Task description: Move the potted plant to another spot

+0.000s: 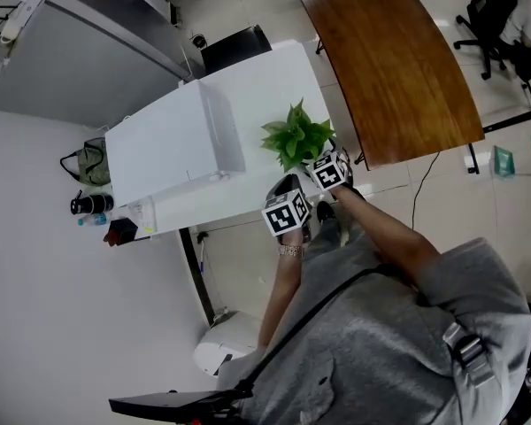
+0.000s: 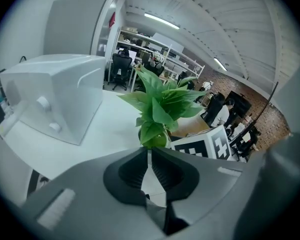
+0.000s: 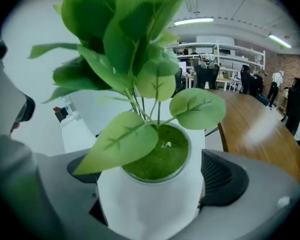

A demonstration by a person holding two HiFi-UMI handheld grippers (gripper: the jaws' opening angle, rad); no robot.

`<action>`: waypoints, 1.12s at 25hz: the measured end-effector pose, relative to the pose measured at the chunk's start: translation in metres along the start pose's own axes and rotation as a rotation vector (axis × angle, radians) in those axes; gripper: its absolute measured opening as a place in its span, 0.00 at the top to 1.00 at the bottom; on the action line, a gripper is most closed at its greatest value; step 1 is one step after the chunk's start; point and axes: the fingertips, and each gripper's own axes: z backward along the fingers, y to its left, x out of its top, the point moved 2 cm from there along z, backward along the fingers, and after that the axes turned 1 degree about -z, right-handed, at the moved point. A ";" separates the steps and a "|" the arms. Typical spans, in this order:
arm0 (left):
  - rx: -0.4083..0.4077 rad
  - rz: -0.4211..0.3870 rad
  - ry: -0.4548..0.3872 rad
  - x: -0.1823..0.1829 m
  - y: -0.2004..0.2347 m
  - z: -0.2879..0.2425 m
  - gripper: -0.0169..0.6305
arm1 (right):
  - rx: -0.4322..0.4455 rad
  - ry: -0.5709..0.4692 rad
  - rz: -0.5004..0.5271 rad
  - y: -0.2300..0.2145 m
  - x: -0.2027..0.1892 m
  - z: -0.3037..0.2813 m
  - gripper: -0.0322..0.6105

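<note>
The potted plant [image 1: 296, 135], green leaves in a small white pot [image 3: 150, 199], stands near the front right edge of the white table [image 1: 274, 69]. My right gripper [image 3: 150, 181] has its jaws wide around the pot, which fills the gap between the dark pads [image 3: 222, 176]; no squeeze shows. In the head view the right gripper [image 1: 313, 156] sits just behind the leaves. My left gripper [image 2: 149, 154] is shut with nothing in it, its tips a thin slit apart, and it points at the plant [image 2: 160, 106] from close by. The left gripper [image 1: 288, 184] hangs at the table's edge.
A large white box-shaped appliance [image 1: 173, 144] takes up the table's left part. A curved brown wooden table [image 1: 398, 60] stands to the right, beyond a narrow gap. A black chair [image 1: 234, 47] is at the far side. Bottles and a bag [image 1: 93, 193] lie left.
</note>
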 end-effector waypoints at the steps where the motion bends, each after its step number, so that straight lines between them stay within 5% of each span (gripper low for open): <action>1: 0.003 0.004 0.000 0.003 0.000 -0.001 0.92 | -0.003 0.008 0.007 -0.001 0.001 -0.005 0.04; 9: 0.057 0.054 -0.014 0.018 0.010 -0.003 0.92 | -0.001 0.070 0.070 -0.009 0.010 -0.034 0.05; 19: 0.067 0.056 -0.023 0.028 0.005 -0.018 0.92 | 0.042 0.006 0.090 -0.028 0.026 -0.025 0.10; 23: 0.026 0.021 -0.019 0.037 -0.010 -0.036 0.92 | -0.024 -0.030 0.032 -0.073 0.031 -0.007 0.10; 28: -0.049 -0.050 -0.010 0.050 -0.051 -0.059 0.92 | -0.209 -0.012 -0.092 -0.181 -0.004 0.035 0.10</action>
